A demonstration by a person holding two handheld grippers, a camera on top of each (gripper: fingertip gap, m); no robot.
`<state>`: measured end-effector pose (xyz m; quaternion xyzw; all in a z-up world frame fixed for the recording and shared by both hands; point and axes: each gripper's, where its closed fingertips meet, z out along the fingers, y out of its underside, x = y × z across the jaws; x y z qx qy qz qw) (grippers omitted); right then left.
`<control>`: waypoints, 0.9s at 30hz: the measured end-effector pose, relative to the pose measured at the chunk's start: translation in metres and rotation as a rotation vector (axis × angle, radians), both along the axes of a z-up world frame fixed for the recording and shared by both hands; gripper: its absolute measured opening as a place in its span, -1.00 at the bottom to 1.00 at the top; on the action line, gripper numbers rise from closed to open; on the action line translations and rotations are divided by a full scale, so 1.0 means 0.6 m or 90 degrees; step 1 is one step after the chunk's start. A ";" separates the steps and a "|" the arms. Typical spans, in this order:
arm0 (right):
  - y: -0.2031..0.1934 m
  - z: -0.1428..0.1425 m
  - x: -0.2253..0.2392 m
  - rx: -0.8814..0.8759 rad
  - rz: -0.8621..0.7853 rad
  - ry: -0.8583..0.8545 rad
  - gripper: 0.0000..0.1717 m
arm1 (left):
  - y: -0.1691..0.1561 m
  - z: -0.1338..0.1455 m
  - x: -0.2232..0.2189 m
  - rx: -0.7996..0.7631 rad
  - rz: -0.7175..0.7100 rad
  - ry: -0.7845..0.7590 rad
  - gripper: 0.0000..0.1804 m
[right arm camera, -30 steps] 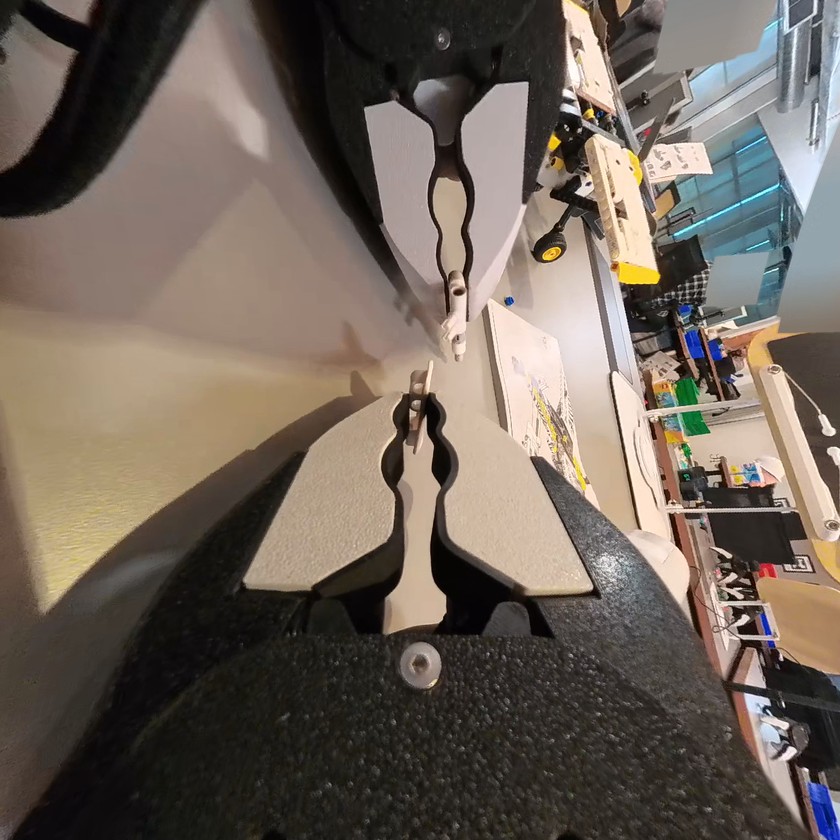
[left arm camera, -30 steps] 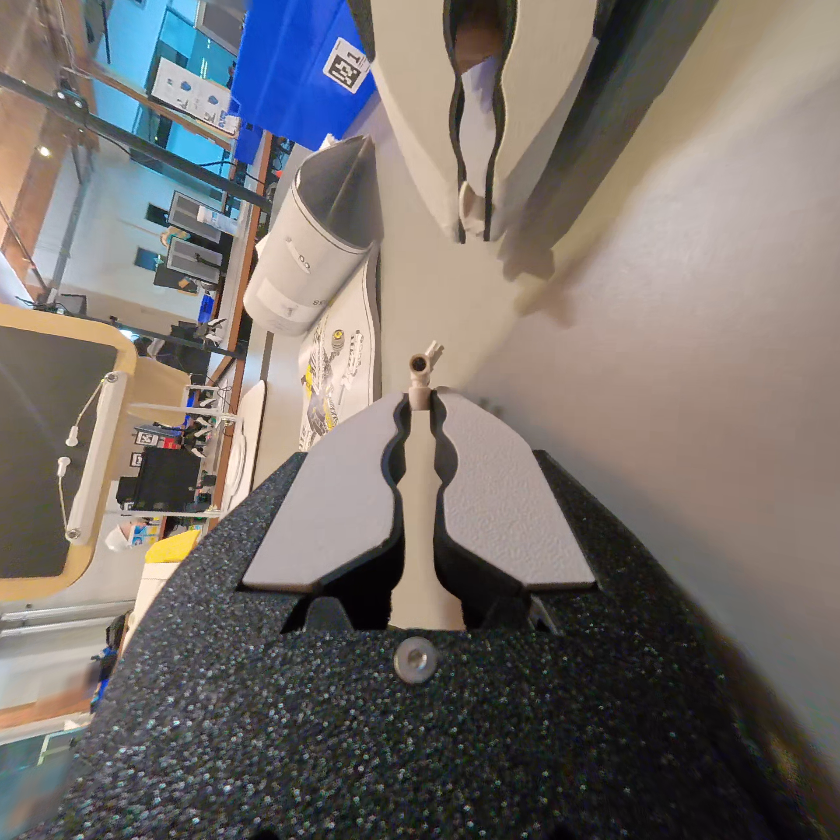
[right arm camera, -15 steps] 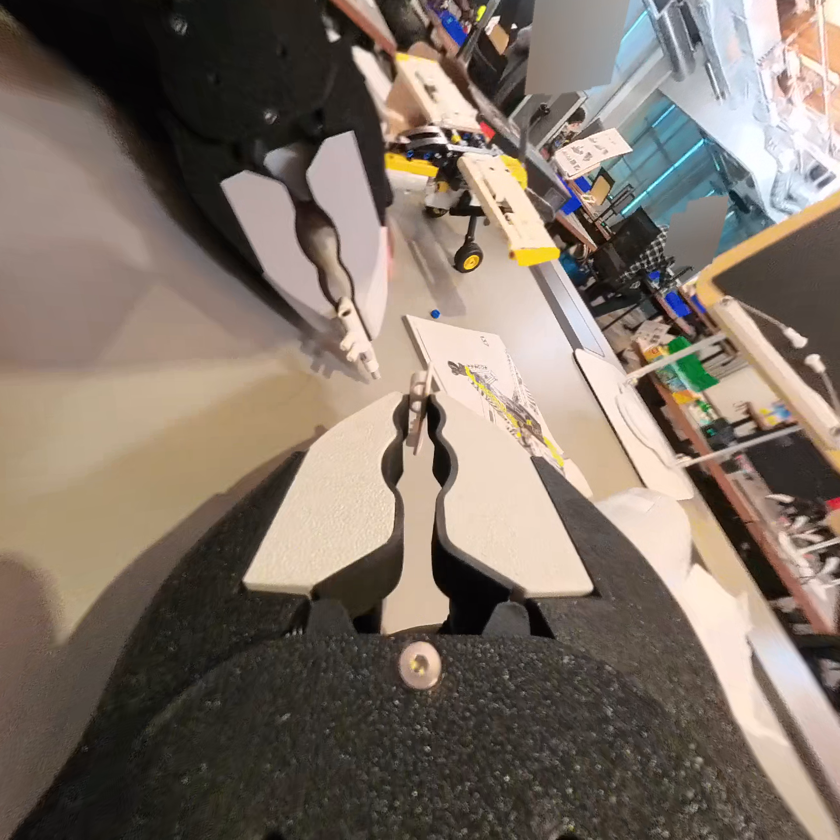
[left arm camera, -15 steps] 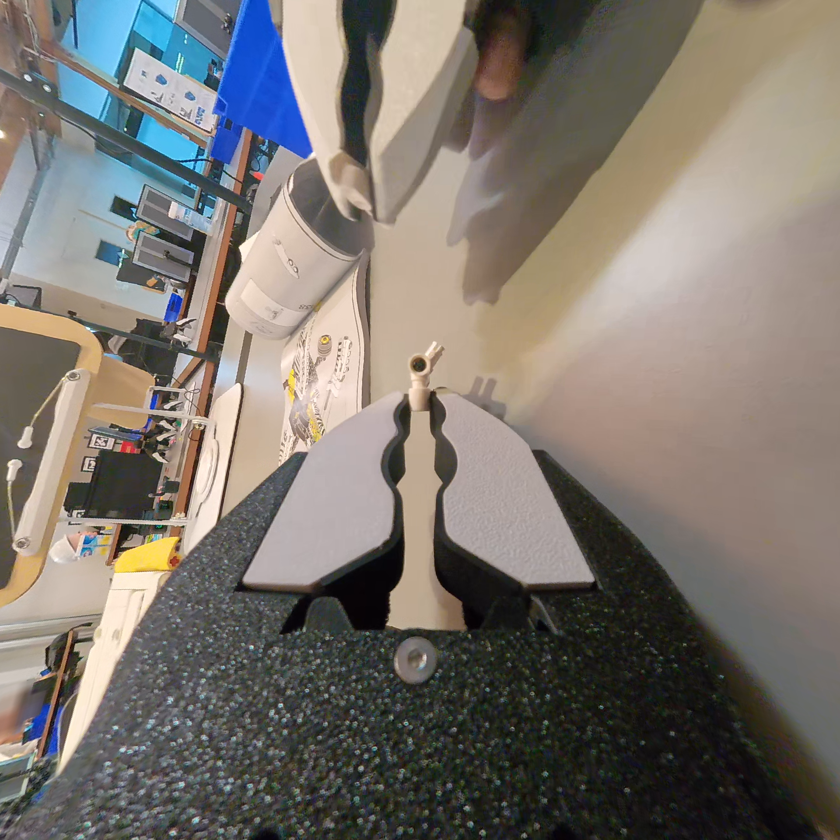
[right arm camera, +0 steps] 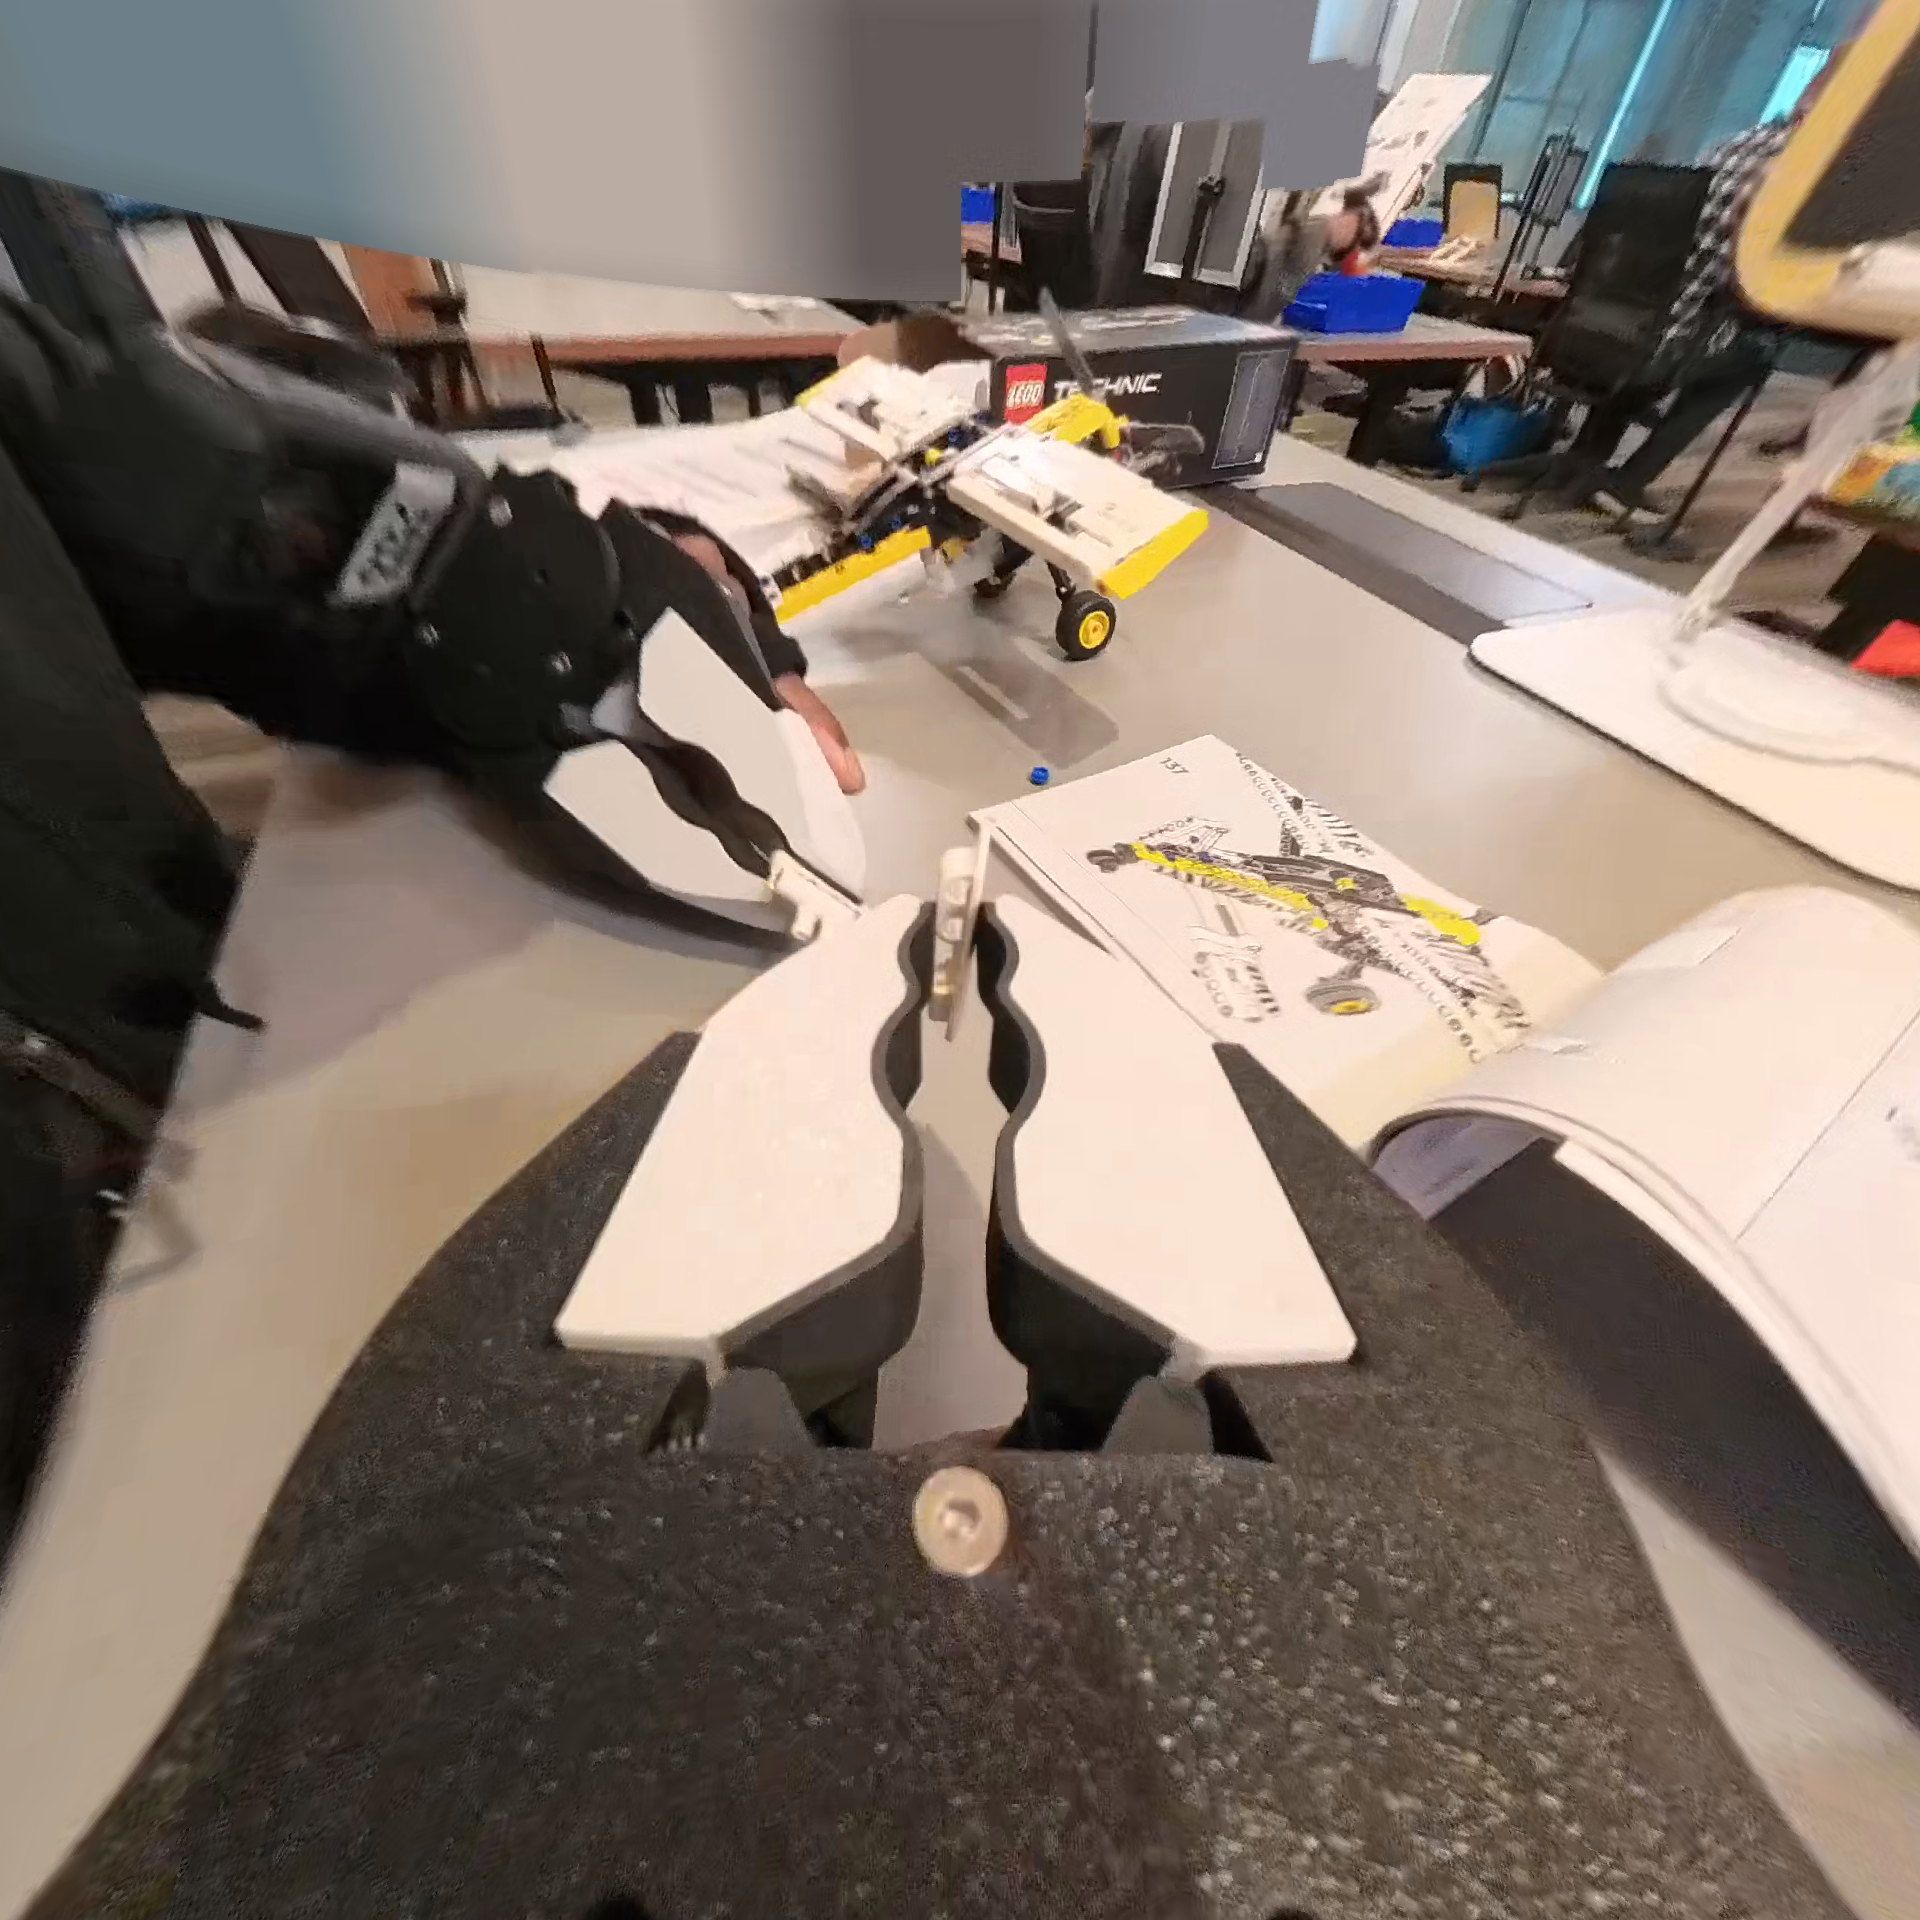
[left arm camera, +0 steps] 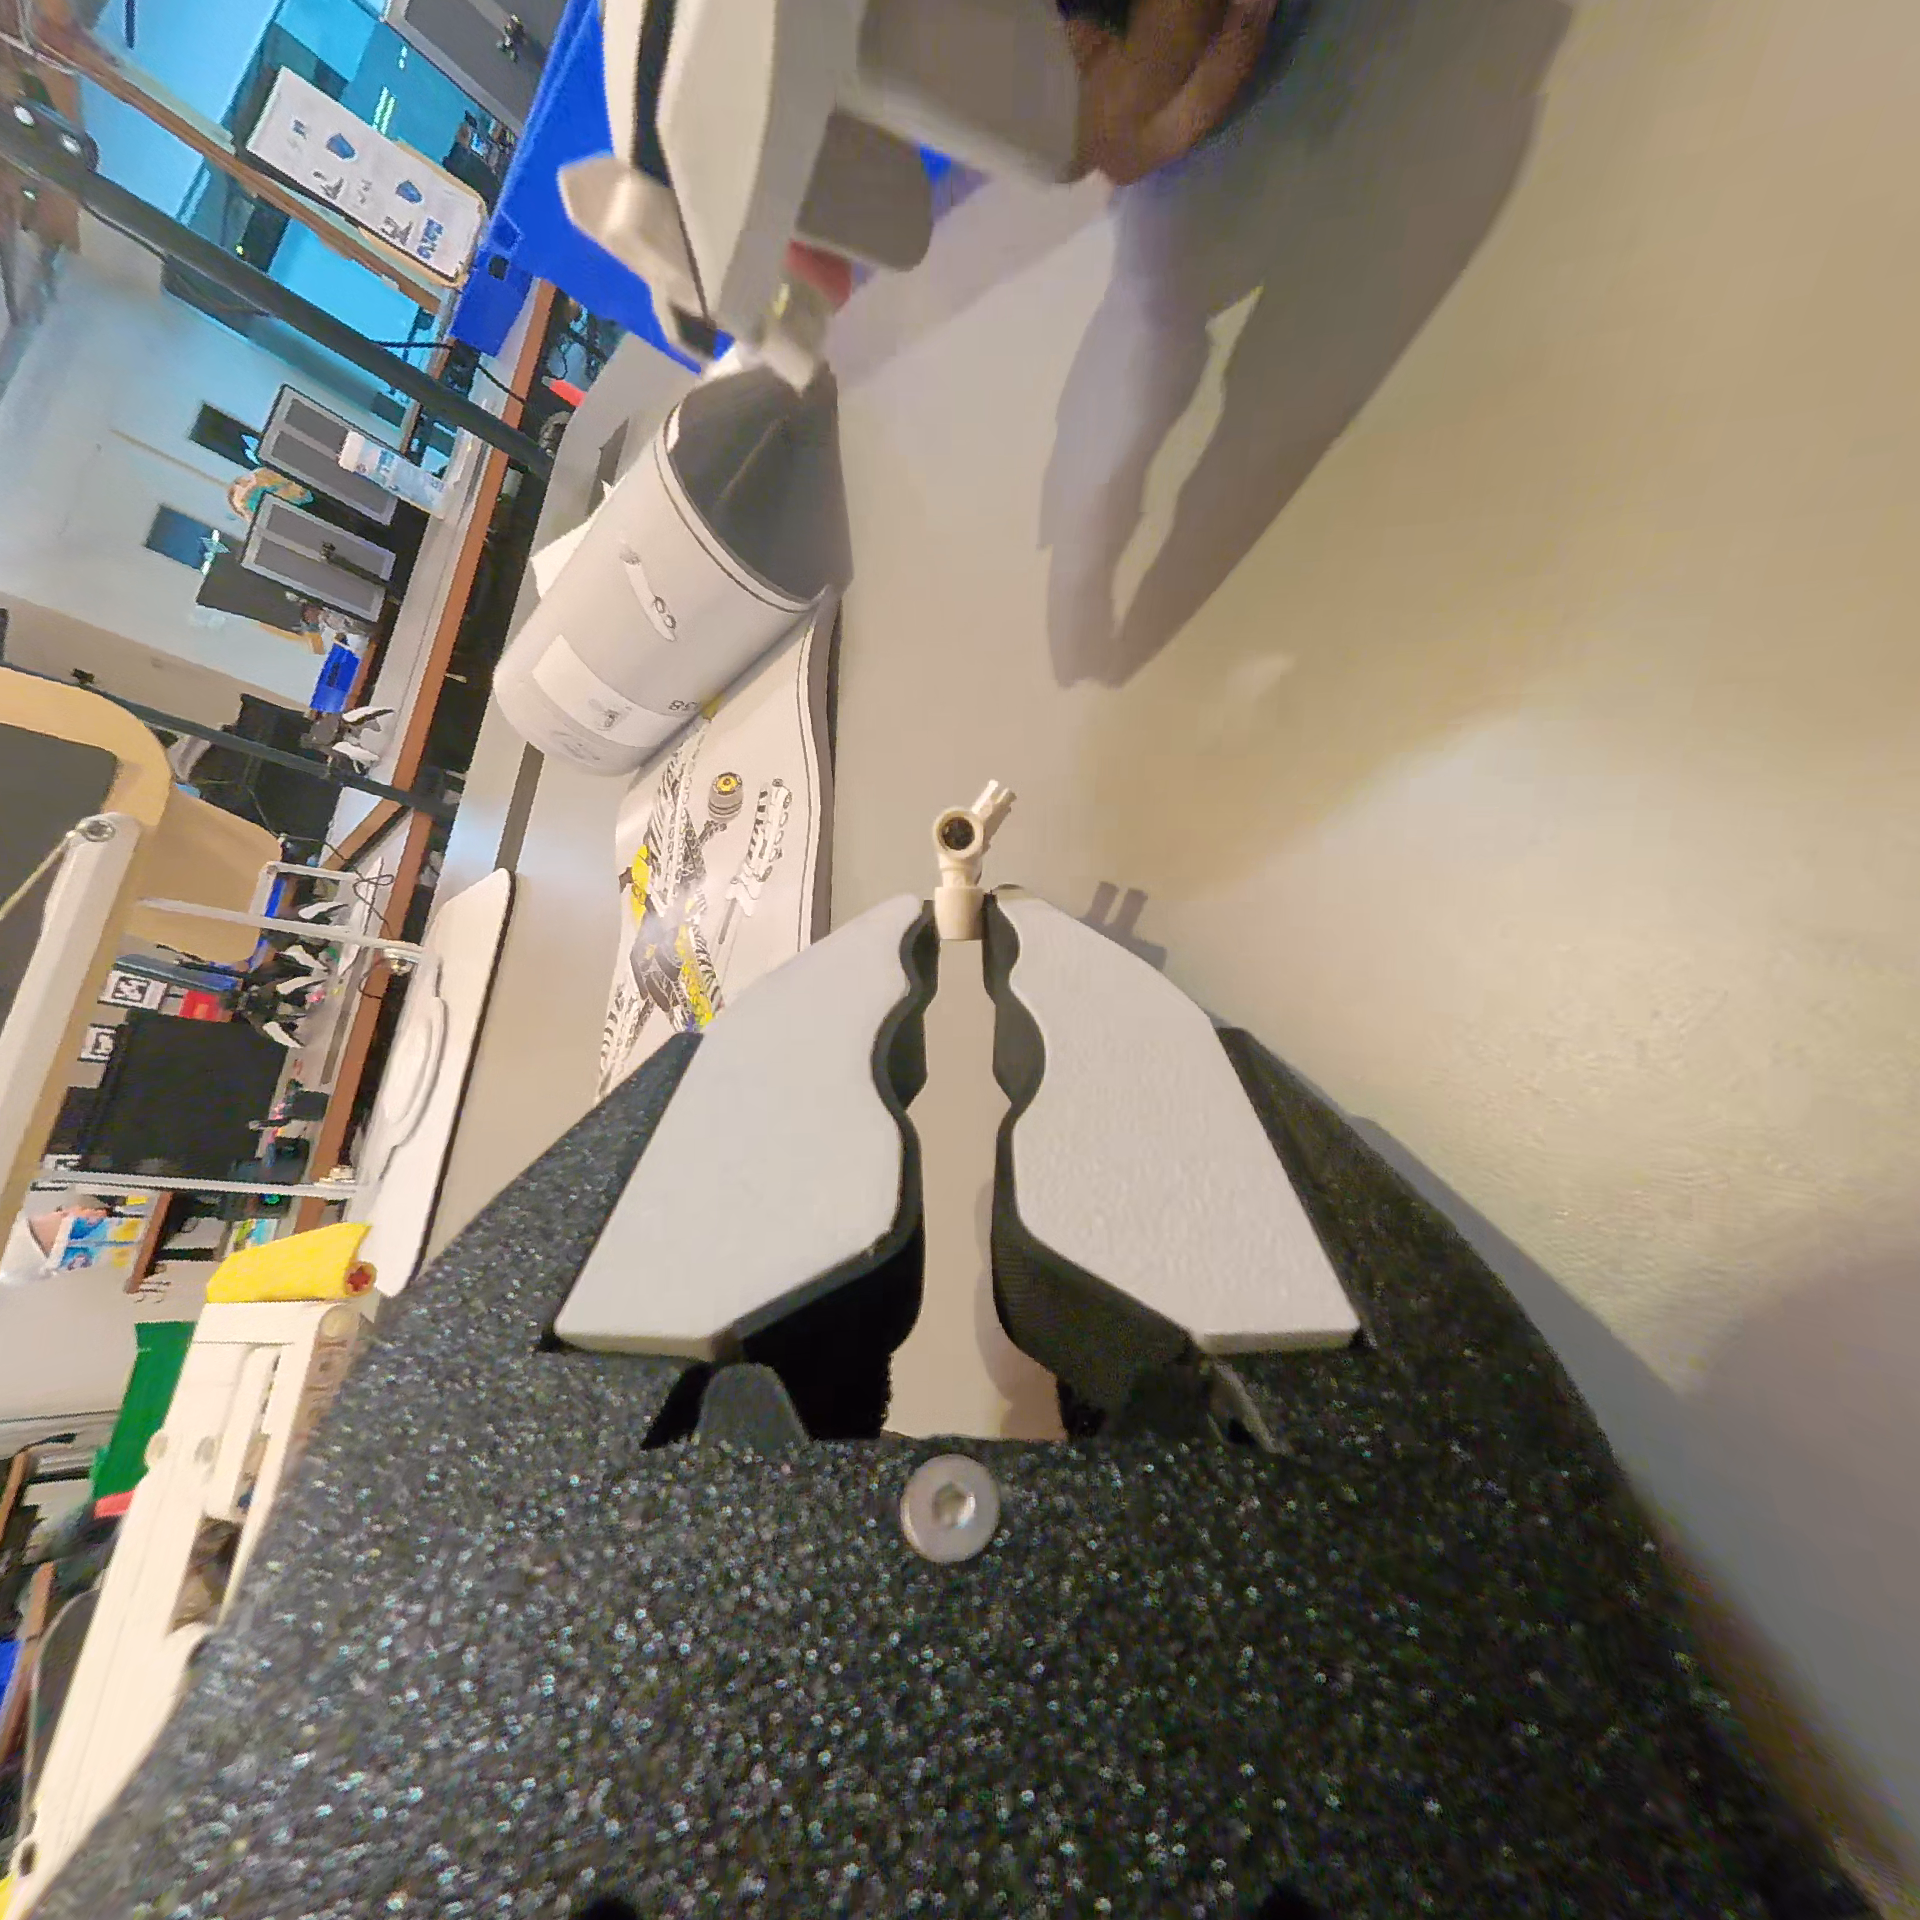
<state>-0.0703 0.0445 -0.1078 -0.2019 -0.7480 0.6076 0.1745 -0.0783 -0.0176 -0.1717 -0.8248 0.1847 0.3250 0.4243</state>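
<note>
My left gripper [left arm camera: 958, 914] is shut on a small white connector piece [left arm camera: 961, 847] with a round hole and a short angled pin; it sticks out past the fingertips above the grey table [left arm camera: 1455, 831]. It also shows in the right wrist view [right arm camera: 800, 899], held by the left gripper [right arm camera: 774, 873] at the left. My right gripper [right arm camera: 958, 935] is shut on a thin flat white plate piece [right arm camera: 961, 935] standing on edge between the pads. In the left wrist view the right gripper [left arm camera: 727, 239] is blurred at the top.
An open instruction booklet [right arm camera: 1278, 904] lies right of the grippers. A white and yellow model plane [right arm camera: 997, 499] stands behind, with a dark box [right arm camera: 1143, 384] beyond. A tiny blue stud [right arm camera: 1037, 774] lies on the table [right arm camera: 1299, 675]. A white paper bag [left arm camera: 665, 603] lies on its side. Spacing between my two grippers at the tips: around 9 cm.
The right gripper has swung away from the left one and turned level, keeping its plate piece. The two held pieces, close tip to tip a second ago, now stand apart. Both grasps unchanged.
</note>
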 end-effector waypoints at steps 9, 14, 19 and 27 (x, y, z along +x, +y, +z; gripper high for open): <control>0.046 0.098 0.057 -0.087 0.005 -0.080 -0.92 | 0.005 0.004 0.013 0.019 -0.008 -0.061 -0.91; 0.130 0.153 0.066 -0.123 -0.048 -0.090 -0.92 | 0.007 0.006 0.023 0.016 -0.017 -0.051 -0.91; 0.251 0.163 0.052 -0.093 -0.165 -0.091 -0.92 | 0.007 0.005 0.024 0.013 -0.015 -0.045 -0.91; 0.446 0.047 0.005 0.142 -0.452 -0.164 -0.88 | 0.013 -0.002 0.023 0.008 -0.012 -0.066 -0.91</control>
